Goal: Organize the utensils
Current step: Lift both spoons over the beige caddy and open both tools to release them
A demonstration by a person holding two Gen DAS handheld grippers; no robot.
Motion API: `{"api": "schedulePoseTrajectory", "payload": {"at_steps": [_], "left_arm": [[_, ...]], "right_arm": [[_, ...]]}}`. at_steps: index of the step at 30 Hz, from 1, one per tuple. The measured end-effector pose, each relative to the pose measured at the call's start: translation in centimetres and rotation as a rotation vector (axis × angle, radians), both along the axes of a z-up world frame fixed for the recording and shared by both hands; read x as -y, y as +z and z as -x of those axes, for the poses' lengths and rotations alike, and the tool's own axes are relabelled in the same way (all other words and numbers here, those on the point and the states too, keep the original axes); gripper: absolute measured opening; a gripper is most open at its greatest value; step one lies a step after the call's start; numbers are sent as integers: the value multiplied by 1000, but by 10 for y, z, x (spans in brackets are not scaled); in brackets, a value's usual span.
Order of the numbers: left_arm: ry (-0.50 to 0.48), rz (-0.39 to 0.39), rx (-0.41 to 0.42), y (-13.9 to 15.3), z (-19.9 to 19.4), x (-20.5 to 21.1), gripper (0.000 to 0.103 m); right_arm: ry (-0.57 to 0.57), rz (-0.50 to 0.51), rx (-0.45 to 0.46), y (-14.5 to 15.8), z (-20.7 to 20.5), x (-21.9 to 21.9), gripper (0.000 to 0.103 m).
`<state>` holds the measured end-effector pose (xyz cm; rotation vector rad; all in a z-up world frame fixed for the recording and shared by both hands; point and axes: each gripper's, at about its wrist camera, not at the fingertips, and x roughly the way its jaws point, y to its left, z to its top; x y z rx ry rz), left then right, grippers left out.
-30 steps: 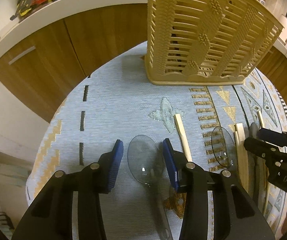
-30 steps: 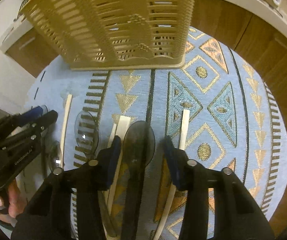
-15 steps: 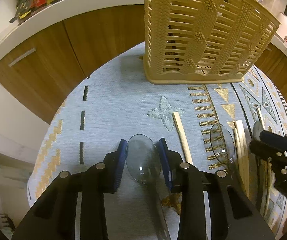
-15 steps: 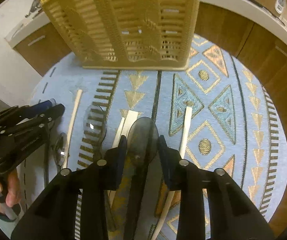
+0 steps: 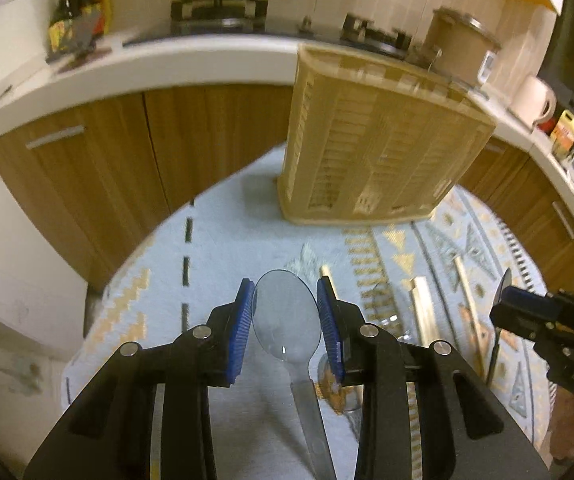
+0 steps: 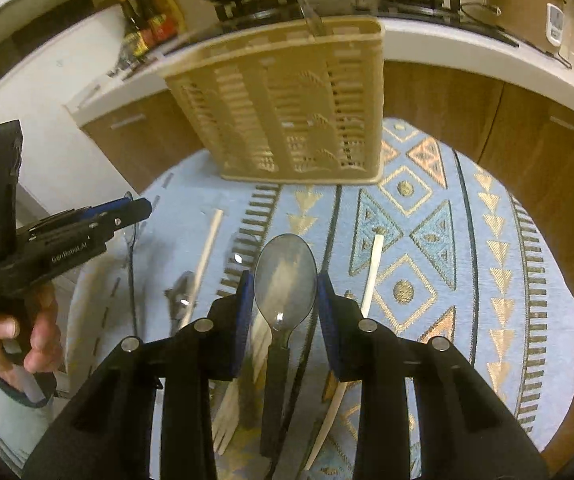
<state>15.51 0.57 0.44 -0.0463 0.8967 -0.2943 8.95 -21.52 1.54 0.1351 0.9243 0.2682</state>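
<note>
left wrist | clear spoon (image 5: 285,316) | oval translucent bowl | between jaws

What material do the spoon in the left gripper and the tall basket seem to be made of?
Spoon: probably clear, smoke-tinted plastic; the cloth shows through its glossy bowl. Basket: apparently beige moulded plastic with a matte finish; its slotted walls carry an imitation woven pattern.

Clear spoon (image 5: 285,312) and dark spoon (image 6: 285,276) lifted, bowls forward, beige basket (image 6: 287,108) upright beyond
</note>
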Motion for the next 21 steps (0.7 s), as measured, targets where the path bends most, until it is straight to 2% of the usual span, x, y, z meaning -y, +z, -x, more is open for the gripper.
{"api": "schedulePoseTrajectory", "payload": {"at_steps": [8,15,21], "left_arm": [[8,26,109,45,14,1,30],[-8,50,219,83,24,5,30],[-18,63,324,126,16,12,30]], "right_arm": [[25,-58,102,30,0,1,29],[45,-113,227,67,-3,-7,29],[40,-136,310,104,-14,-9,29]]}}
